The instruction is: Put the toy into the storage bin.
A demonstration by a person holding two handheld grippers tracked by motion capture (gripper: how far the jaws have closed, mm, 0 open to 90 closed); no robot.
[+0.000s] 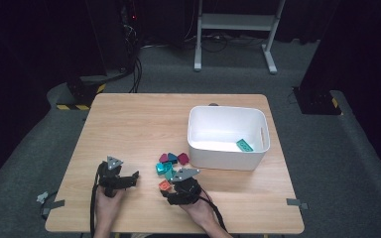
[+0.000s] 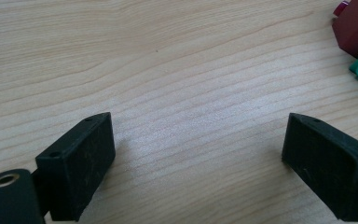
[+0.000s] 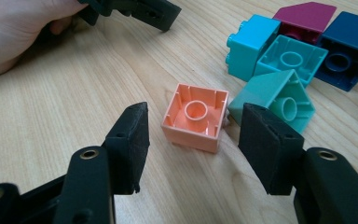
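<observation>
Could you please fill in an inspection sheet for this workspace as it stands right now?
Surface: light wooden table, bare apart from the items below.
Job's things: orange square plastic brick lying hollow side up; white plastic bin holding one green brick.
Clutter: loose pile of teal, maroon and dark blue bricks beside the bin.
Grippers: right gripper open, its jaws either side of the orange brick, not touching it; left gripper open over bare wood.
Cables: black cable trails from the left gripper; more on the floor behind.
Surroundings: grey carpet, white metal frame behind the table.
</observation>
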